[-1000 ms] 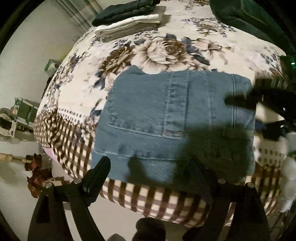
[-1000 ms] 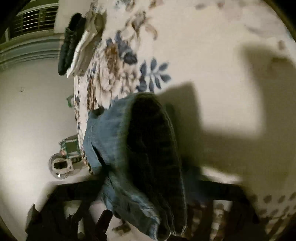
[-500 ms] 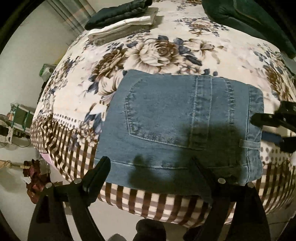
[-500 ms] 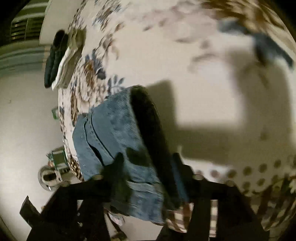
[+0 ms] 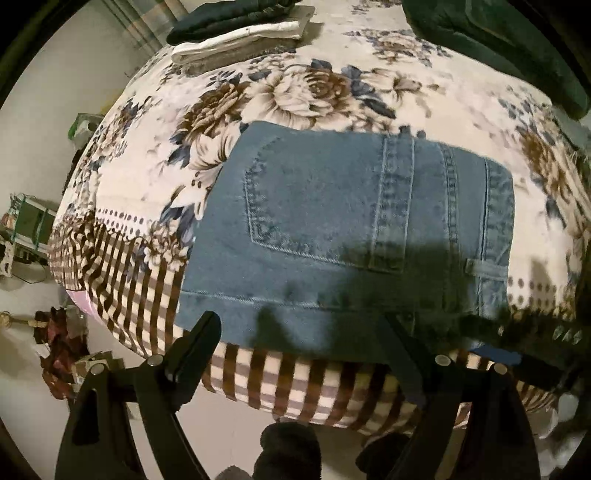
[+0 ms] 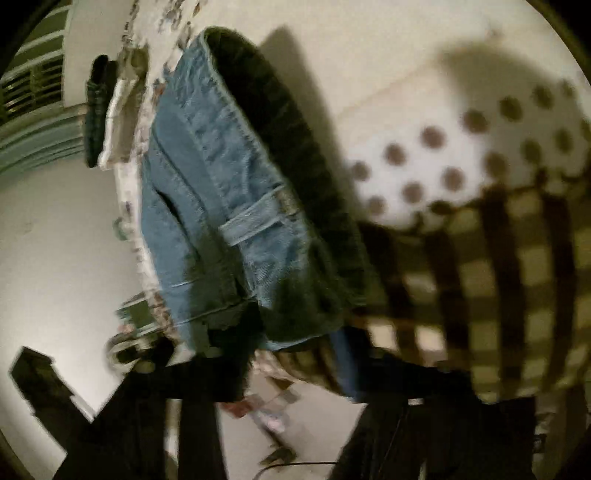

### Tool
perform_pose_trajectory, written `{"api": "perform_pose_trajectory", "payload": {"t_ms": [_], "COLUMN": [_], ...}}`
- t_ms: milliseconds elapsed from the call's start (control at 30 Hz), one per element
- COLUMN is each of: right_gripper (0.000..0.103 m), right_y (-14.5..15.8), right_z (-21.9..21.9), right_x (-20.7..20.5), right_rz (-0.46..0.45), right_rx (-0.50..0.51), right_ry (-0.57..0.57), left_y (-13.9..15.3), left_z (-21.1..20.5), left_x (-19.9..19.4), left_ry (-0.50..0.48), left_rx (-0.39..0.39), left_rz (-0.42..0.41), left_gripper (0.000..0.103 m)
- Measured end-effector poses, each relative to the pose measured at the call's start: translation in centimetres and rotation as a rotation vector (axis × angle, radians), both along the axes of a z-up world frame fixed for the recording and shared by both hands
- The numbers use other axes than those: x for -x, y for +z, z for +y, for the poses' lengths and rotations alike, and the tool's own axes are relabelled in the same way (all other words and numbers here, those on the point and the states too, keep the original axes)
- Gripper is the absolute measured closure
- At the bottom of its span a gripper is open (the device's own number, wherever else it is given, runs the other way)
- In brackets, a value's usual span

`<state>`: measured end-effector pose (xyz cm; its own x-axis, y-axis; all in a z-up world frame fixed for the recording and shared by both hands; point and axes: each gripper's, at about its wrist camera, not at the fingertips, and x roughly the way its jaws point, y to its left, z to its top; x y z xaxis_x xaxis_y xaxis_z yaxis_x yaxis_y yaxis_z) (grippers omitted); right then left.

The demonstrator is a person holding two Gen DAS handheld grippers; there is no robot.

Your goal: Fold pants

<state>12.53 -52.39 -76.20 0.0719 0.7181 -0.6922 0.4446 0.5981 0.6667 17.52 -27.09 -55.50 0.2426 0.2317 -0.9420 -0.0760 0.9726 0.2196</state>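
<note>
— Hovering nearest the lens, the left gripper (image 5: 299,354) is spreading its two black fingers wide apart, grasping nothing, just over the near edge of the bed (image 5: 295,384).

— And the right gripper (image 6: 291,373)?

— Its view is blurring badly. The fingers are showing as dark bars with a gap between them, and a corner of denim is hanging close by, but I cannot tell whether it is gripping that cloth or standing released.

— Where are the pants?

— The folded jeans (image 5: 351,236) are lying flat on the bedspread (image 5: 321,88), close to the near edge, over the brown-and-cream checked border. A back pocket is facing up, and the waistband with a belt loop (image 5: 485,267) is sitting at the right side. A dark shadow is falling across the near part of the denim. In the right wrist view the same jeans (image 6: 221,192) are appearing edge-on, stacked in layers.

— Anything farther back?

— Past the flowered cloth, a stack of folded clothes (image 5: 240,33), dark on top and pale beneath, is resting near the far edge, and a dark green garment (image 5: 498,40) is lying at the far right.
</note>
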Motion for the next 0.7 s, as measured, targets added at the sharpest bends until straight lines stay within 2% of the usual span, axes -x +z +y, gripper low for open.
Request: {"api": "perform_pose_trajectory", "payload": {"t_ms": [33,100,167,267,333,367,400,433,500,567,667,700], "right_gripper": [0.077,0.081,0.081,0.079,0.068,0.058,0.034,0.025,0.025,0.025,0.022,0.02], "right_y": [0.6,1.6,1.7,2.5,3.4,4.0,4.5,5.1,5.7,6.0,6.4,6.1], "right_z": [0.0,0.2,0.8,2.0,2.0,1.9,1.8,1.7,1.4,1.1,0.1,-0.7], "right_x": [0.2,0.6,0.9,0.0,-0.7,-0.9,-1.0,-1.1,-1.0,-0.4,2.3,3.6], "right_rz": [-0.017,-0.038,-0.024,-0.041,-0.06,-0.082,-0.102,-0.134,-0.15,-0.151,-0.123,-0.108], "right_rx": [0.028,0.108,0.183,0.206,0.201,0.196,0.207,0.225,0.277,0.274,0.227,0.192], "right_ry": [0.007,0.05,0.091,0.157,0.178,0.177,0.172,0.167,0.15,0.101,-0.063,-0.122], "left_y": [0.1,0.2,0.3,0.4,1.0,1.3,1.7,1.9,1.7,0.7,-1.2,-1.9], "left_z": [0.3,0.9,1.5,2.6,4.0,4.7,5.8,6.8,8.8,11.1,13.7,14.8], "left_x": [-0.1,-0.4,-0.7,-1.3,-2.2,-2.7,-3.7,-4.7,-6.6,-8.7,-10.1,-10.0], "left_ry": [0.0,-0.004,-0.005,-0.003,0.012,0.018,0.029,0.038,0.062,0.084,0.112,0.127], "left_rx": [0.007,0.018,0.026,0.035,0.068,0.077,0.084,0.097,0.125,0.189,0.285,0.353], "left_rz": [-0.004,-0.009,-0.013,-0.013,-0.024,-0.033,-0.049,-0.062,-0.065,-0.048,0.005,0.023], "left_gripper": [0.017,0.017,0.017,0.017,0.017,0.017,0.017,0.017,0.017,0.017,0.017,0.017]}}
